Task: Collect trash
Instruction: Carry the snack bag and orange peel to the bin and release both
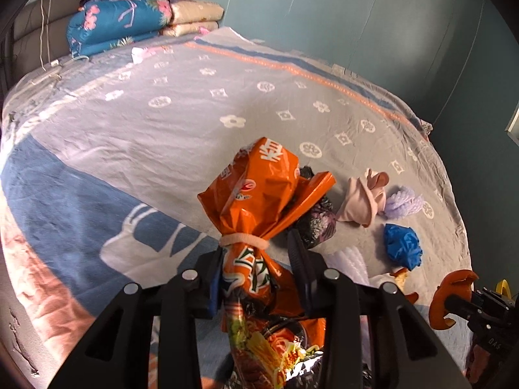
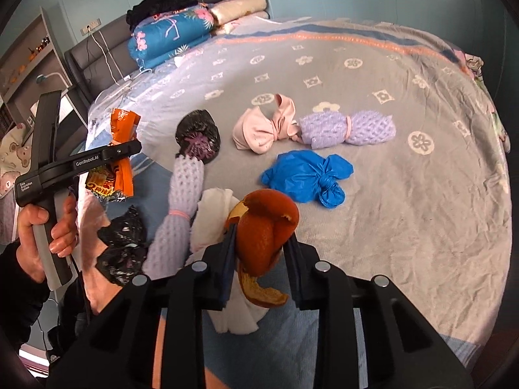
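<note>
A grey flower-patterned bedspread (image 2: pixel 373 168) is covering the bed and filling most of both views, with a folded blue floral quilt (image 2: pixel 168 37) lying at about eleven o'clock by the headboard. Across the middle of the spread the trash is lying scattered: in the right wrist view a pale purple foam net (image 2: pixel 347 129) is sitting at about one o'clock, touching a tied pink cloth bundle (image 2: pixel 262 129) just beside it at twelve, and a knotted blue plastic bag (image 2: pixel 305 178) is resting below them, nearer the centre. A second purple foam net (image 2: pixel 176 214), banded in the middle, is lying at about nine o'clock against a white wad (image 2: pixel 211 217), with one black bag (image 2: pixel 198 136) above it and another crumpled black bag (image 2: pixel 125 243) beside it. The left gripper (image 1: pixel 259 259) is closing its two fingers on an orange noodle wrapper (image 1: pixel 259 191) cinched with a pale band, holding it upright off the spread. The right gripper (image 2: pixel 261 243) is pinching an orange peel (image 2: pixel 264 230) between its fingers, nearly closed around it, at the six o'clock edge of the bed above the white wad.
</note>
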Demonstrator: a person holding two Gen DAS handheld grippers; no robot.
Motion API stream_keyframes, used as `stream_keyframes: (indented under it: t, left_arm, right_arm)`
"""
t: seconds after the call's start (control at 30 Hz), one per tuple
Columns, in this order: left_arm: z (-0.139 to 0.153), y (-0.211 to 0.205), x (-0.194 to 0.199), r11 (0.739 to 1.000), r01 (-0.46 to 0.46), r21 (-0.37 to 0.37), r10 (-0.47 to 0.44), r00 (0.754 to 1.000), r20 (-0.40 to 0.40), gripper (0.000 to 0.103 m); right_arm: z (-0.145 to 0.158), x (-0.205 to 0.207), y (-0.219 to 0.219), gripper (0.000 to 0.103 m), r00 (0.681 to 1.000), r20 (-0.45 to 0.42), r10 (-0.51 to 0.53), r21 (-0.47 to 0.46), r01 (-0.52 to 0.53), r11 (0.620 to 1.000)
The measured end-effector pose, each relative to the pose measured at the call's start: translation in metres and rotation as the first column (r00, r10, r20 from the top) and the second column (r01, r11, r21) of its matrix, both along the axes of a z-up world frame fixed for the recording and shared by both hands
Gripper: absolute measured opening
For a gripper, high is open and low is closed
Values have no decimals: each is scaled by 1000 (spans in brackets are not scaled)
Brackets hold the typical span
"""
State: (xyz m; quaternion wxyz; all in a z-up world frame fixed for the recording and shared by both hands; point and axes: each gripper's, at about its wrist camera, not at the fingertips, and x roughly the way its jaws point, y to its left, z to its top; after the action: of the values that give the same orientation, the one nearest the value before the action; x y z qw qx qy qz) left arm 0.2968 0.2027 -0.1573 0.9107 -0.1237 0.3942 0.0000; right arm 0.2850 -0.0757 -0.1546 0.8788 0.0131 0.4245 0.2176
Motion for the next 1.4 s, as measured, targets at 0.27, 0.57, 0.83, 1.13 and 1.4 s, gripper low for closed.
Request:
stream_keyframes:
  t: [0.27, 0.57, 0.83, 1.13, 1.4]
  left_arm:
    - [33, -16, -25, 999, 18, 33, -20, 998, 57, 33]
    - [70, -38, -56, 997, 24, 69, -32, 992, 119, 33]
    - [99, -65, -77, 995, 59, 77, -71, 985, 160, 34]
    - [131, -114, -97, 988, 130, 86, -146, 963, 226, 34]
    - [149, -175, -110, 970, 232, 77, -244, 937, 250, 34]
  right_arm:
    - [33, -30, -13, 27, 997, 72, -10, 17, 8, 1000]
    - [71, -61, -31, 27, 987, 158, -27, 41, 21, 999]
    - [95, -86, -52, 27, 975, 216, -60, 63, 48, 997]
    - [123, -118, -90, 27, 950, 287, -120, 98, 96, 991]
    - [141, -149, -140, 27, 916, 337, -217, 136, 181, 974]
